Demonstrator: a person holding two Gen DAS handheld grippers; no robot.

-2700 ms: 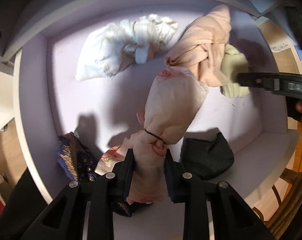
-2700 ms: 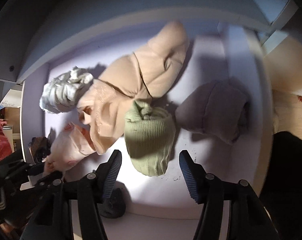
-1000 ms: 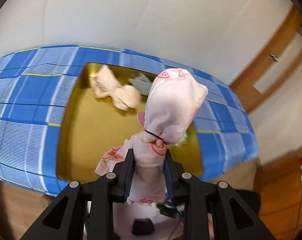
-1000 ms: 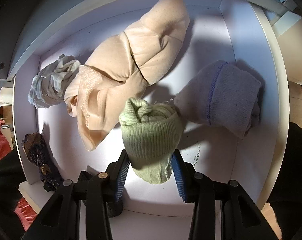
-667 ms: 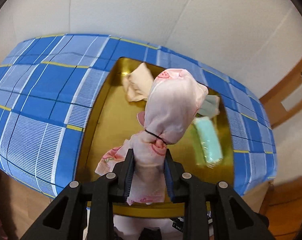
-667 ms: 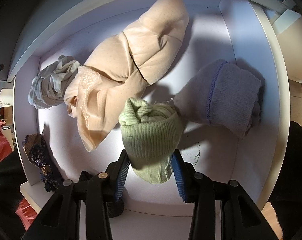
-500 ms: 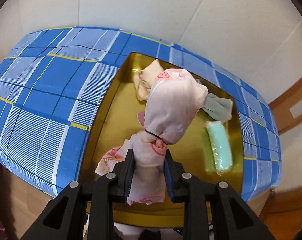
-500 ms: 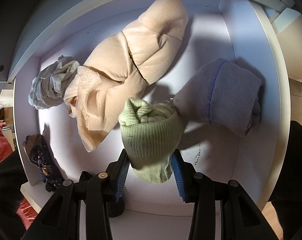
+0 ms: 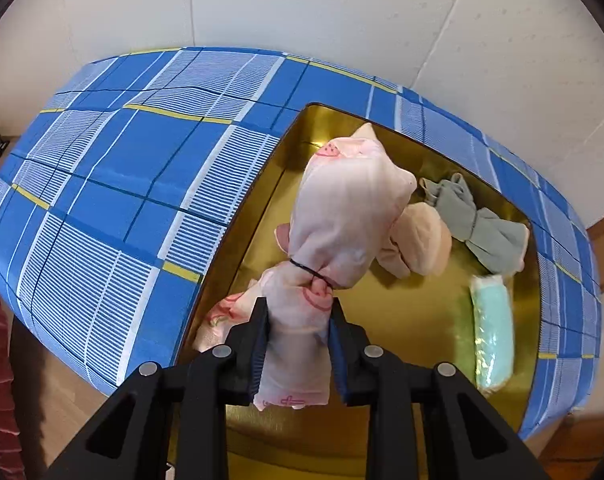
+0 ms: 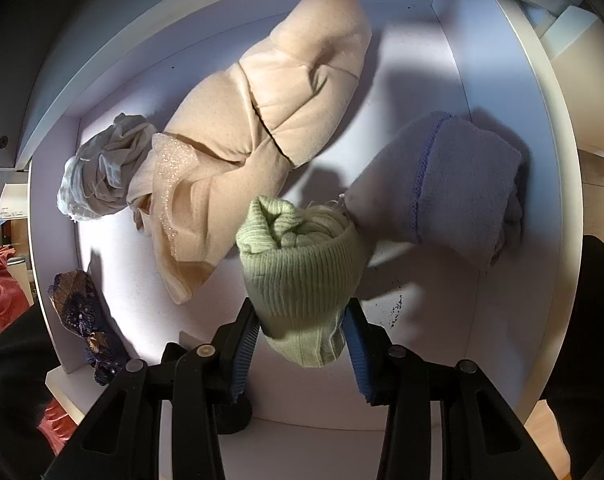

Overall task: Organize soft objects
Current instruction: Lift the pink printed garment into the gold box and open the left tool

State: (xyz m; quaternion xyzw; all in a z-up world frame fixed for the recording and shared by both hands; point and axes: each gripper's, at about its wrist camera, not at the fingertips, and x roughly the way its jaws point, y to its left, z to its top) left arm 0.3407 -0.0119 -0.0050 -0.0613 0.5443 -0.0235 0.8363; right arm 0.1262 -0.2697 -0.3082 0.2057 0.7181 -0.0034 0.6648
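My left gripper [image 9: 298,344] is shut on a pink printed cloth bundle [image 9: 342,224] tied with a black band, held above a gold tray [image 9: 262,216] set in a blue plaid table [image 9: 122,184]. In the tray lie a peach cloth [image 9: 422,244], a grey knotted cloth [image 9: 482,228] and a mint roll [image 9: 494,328]. My right gripper [image 10: 302,344] is shut on a green knit roll [image 10: 302,272] inside a white shelf compartment [image 10: 462,320].
In the compartment lie a large peach bundle [image 10: 262,120], a pale grey cloth [image 10: 102,172], a lilac knit roll [image 10: 454,184] and a dark glittery cloth [image 10: 82,312] at the left wall. A plain white wall [image 9: 302,8] stands behind the table.
My left gripper carried the pink bundle out of the shelf and over the gold tray, drifting right over it. My right gripper closed on the green knit roll and has held still since.
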